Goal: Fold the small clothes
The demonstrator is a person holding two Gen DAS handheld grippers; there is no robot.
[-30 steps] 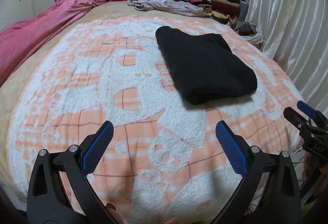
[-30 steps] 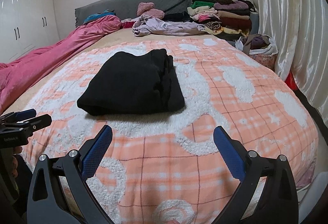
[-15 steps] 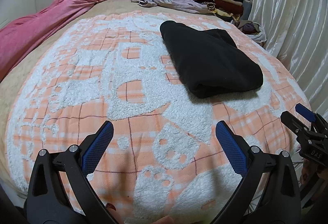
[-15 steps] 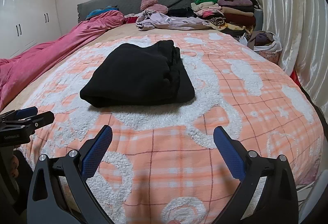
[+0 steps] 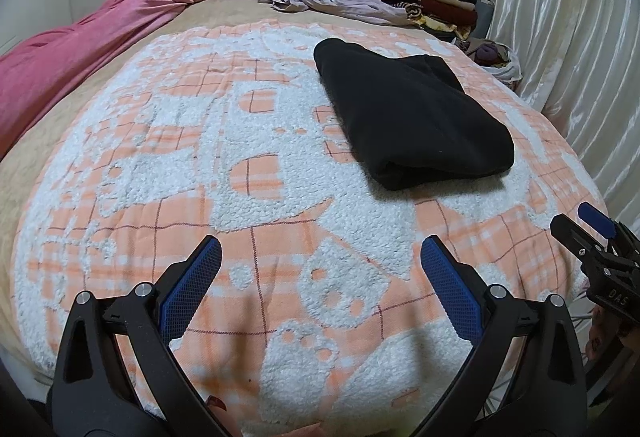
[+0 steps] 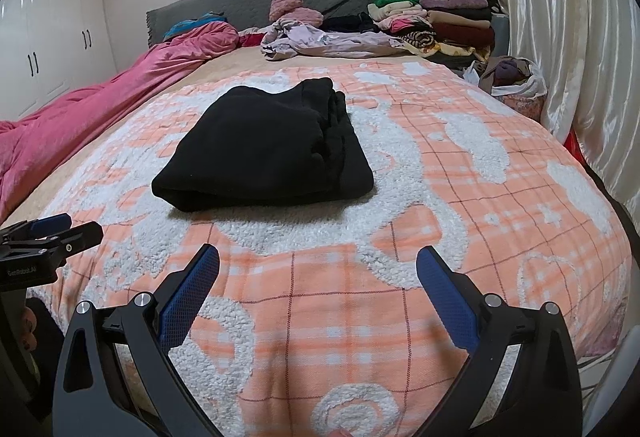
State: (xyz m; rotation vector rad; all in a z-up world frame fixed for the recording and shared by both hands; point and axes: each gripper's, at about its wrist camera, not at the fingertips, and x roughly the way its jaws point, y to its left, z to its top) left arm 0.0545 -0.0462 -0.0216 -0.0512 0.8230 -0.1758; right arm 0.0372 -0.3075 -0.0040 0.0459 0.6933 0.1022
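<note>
1. Landmark: the folded black garment (image 5: 412, 117) lies flat on the orange-and-white blanket (image 5: 240, 173), past mid-bed towards the headboard. Everything below is placed relative to it.
2. Left of the garment: bare blanket, then the pink duvet (image 5: 80, 49) along the bed's edge, well apart from it.
3. Left gripper (image 5: 320, 277): jaws spread wide, nothing between them. It hovers over the near blanket edge; the garment sits ahead and to its right, well apart.
4. Garment axis: in the left wrist view the long axis runs from far-left to near-right. The rounded fold edge faces the grippers; the stacked layer edges show on its right side in the right wrist view (image 6: 264, 149).
5. Right gripper (image 6: 318, 277): also spread and empty, over the near edge. The garment is ahead and slightly left of it, apart but closer to its centreline.
6. Judgement: the right gripper has the straighter line to the near fold edge; the left would have to cross rightwards.
7. Behind and right of the garment: a crumpled lilac garment (image 6: 320, 41), then the stack of folded clothes (image 6: 436, 21) by the curtain. The fold looks done; likely next is shifting it to the stack or fetching the lilac garment.
</note>
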